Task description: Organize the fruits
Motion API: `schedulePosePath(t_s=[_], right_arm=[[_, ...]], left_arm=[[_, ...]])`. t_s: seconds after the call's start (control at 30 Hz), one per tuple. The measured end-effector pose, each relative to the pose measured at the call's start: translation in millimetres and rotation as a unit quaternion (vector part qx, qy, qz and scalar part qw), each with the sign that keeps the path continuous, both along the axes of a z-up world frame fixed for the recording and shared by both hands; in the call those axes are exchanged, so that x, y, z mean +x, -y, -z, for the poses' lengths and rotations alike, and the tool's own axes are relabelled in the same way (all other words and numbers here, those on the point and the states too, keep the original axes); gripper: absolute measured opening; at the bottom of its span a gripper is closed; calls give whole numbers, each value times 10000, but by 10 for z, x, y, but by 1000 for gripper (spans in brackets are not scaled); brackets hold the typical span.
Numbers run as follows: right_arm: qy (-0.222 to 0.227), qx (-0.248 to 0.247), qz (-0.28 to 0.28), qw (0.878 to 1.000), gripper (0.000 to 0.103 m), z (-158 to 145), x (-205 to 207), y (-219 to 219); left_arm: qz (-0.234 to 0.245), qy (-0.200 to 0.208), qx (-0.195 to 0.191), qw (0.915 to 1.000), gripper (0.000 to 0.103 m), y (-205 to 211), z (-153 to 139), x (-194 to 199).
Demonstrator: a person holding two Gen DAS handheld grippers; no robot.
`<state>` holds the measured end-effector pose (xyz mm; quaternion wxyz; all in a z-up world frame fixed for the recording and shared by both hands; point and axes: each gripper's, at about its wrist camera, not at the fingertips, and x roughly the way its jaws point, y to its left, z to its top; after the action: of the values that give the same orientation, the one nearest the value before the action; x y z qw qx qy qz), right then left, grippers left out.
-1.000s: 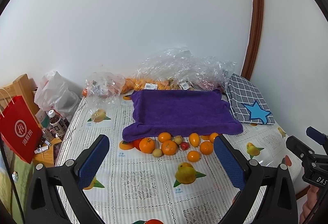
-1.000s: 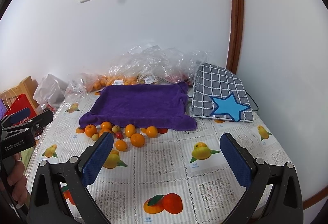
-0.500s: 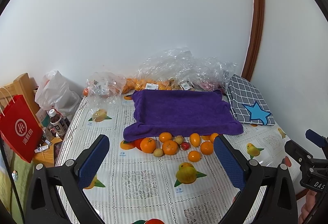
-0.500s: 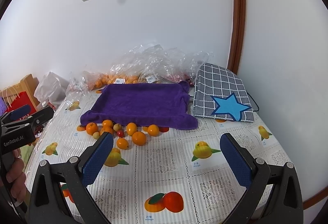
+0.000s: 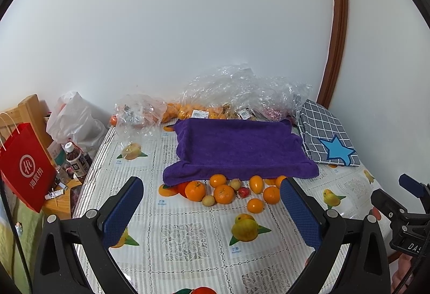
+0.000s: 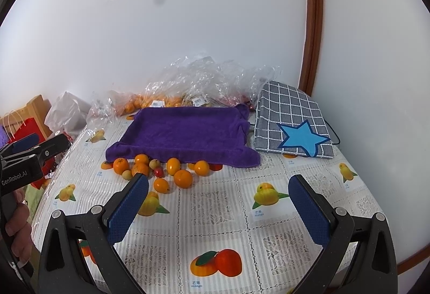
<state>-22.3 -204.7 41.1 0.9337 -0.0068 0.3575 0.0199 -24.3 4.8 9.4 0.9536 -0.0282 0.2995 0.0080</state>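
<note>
Loose fruit not yet picked, both tools spread and empty.
Small orange and red round fruits [image 5: 224, 193] lie clustered at the near edge of the purple terry towel [image 5: 239, 148] on the fruit-print plastic-covered table [image 5: 188, 234]; left tool [image 5: 212, 206] and right tool [image 6: 219, 198] hover short of them. Likely approach step; next needs one tool lowered around a fruit. Clear plastic bags [image 5: 242, 95] behind, white wall.

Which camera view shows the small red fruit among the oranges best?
The left wrist view: the red fruit lies in the open there, between oranges, nothing in front of it. In the right wrist view the red fruit sits just above the right gripper's left fingertip, close to being hidden.
</note>
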Motion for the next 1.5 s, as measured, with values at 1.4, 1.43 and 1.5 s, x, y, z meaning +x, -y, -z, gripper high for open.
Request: schedulePosePath(t_s=[1.4, 1.43, 1.5], right_arm=[[-17, -128, 98, 9999, 103, 59, 53, 3], [-39, -109, 83, 9999, 103, 65, 67, 6], [-76, -67, 34, 9999, 103, 78, 89, 11]], left_arm=[[106, -149, -282, 9994, 102, -134, 179, 158], [111, -150, -285, 9994, 102, -132, 183, 164], [123, -150, -283, 9994, 102, -128, 191, 181]])
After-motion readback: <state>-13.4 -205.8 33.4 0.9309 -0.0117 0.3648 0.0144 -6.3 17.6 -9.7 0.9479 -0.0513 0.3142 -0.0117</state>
